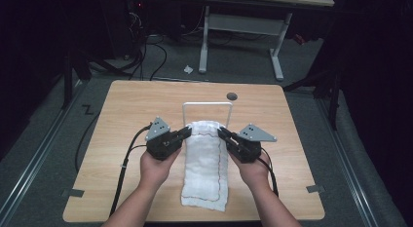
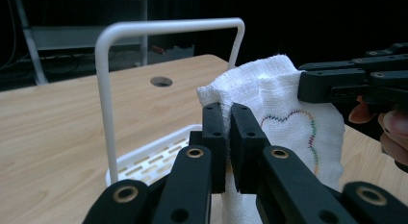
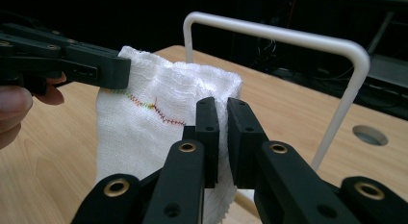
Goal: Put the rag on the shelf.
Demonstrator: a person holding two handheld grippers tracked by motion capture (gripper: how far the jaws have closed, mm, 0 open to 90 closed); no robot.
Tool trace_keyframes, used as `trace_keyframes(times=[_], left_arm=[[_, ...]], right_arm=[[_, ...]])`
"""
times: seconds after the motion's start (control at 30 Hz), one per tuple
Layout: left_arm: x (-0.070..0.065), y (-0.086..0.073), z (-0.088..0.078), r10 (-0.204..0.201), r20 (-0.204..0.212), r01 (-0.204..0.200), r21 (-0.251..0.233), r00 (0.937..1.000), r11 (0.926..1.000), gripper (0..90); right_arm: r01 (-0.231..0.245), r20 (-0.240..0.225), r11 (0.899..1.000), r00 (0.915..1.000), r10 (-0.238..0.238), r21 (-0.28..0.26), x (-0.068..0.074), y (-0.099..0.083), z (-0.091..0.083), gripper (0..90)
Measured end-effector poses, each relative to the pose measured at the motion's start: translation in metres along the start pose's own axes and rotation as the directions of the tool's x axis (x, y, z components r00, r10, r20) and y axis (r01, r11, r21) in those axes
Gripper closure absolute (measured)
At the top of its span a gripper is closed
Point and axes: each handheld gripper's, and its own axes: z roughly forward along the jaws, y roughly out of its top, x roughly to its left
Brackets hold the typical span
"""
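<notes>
Beside white rack, gripped towel

One white towel, one white rack, two grippers: left gripper, right gripper. One table, one cable hole near its far edge.

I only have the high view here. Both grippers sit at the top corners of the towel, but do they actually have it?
Observer: Yes. In the left gripper view, the left gripper is shut on the towel at one top corner.
Operator: And the right one?
Observer: The right gripper is pinched on the other top corner, cloth bunched between its jaws.
Operator: Any marking on the towel I should know?
Observer: The seam looks plain dark from above; close up it is zigzag stitching in several colours.
Operator: What holds the rack up?
Observer: The rack stands on a white slotted base.
</notes>
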Motion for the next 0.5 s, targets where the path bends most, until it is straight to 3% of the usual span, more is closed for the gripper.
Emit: trace_keyframes(times=[0.5], left_arm=[[-0.007, 0.061, -0.015, 0.071, -0.026, -0.073, -0.109, 0.9972, 0.9913, 86.2]], right_arm=[[0.015, 0.019, 0.994, 0.9997, -0.013, -0.112, -0.006, 0.053, -0.013, 84.3]])
